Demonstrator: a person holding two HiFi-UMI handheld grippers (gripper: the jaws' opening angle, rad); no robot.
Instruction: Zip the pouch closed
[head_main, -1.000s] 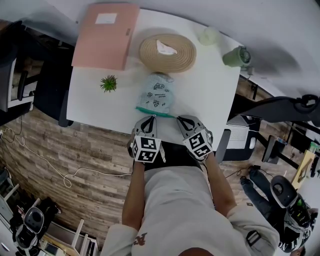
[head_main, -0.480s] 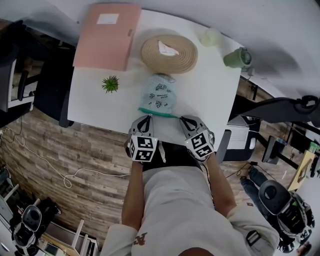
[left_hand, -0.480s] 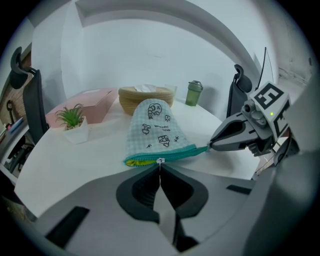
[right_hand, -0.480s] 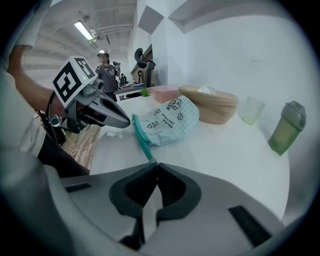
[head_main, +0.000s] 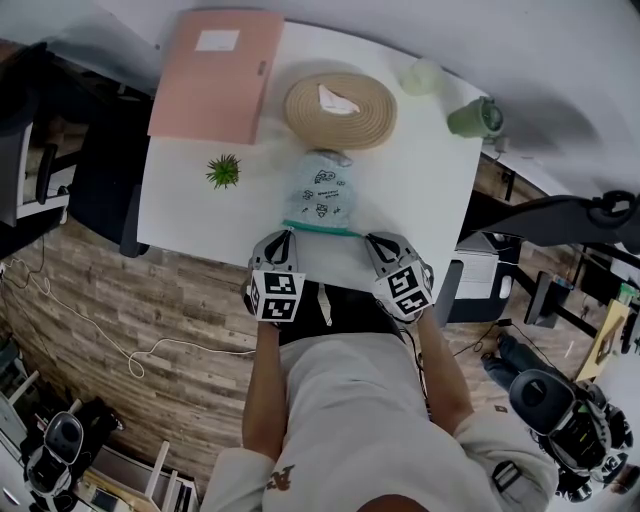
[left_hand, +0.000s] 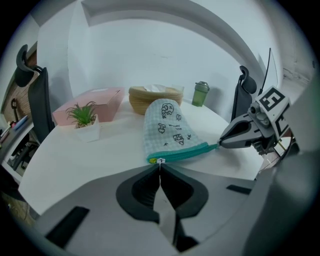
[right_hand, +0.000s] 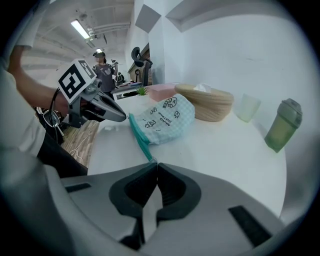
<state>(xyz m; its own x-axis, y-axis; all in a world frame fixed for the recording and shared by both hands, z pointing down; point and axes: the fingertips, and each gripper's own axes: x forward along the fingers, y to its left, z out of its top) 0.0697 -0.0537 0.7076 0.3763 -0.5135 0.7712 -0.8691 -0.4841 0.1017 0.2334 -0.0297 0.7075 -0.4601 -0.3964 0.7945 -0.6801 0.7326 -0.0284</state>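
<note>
Left gripper (head_main: 284, 234) slid left, it and right gripper (head_main: 372, 238) pinching the near zip (head_main: 320, 227), pouch (head_main: 322, 188) lying lengthwise away.

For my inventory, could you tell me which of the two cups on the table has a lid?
The green tumbler at the right edge; the pale cup beside it has none.

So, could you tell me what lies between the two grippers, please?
The pouch, its teal zipper edge running from left gripper to right gripper; see the head view.

Grey left gripper (head_main: 288, 233) and right gripper (head_main: 367, 238), black-and-white marker cubes (head_main: 277, 296), pale shirt (head_main: 350, 420).
</note>
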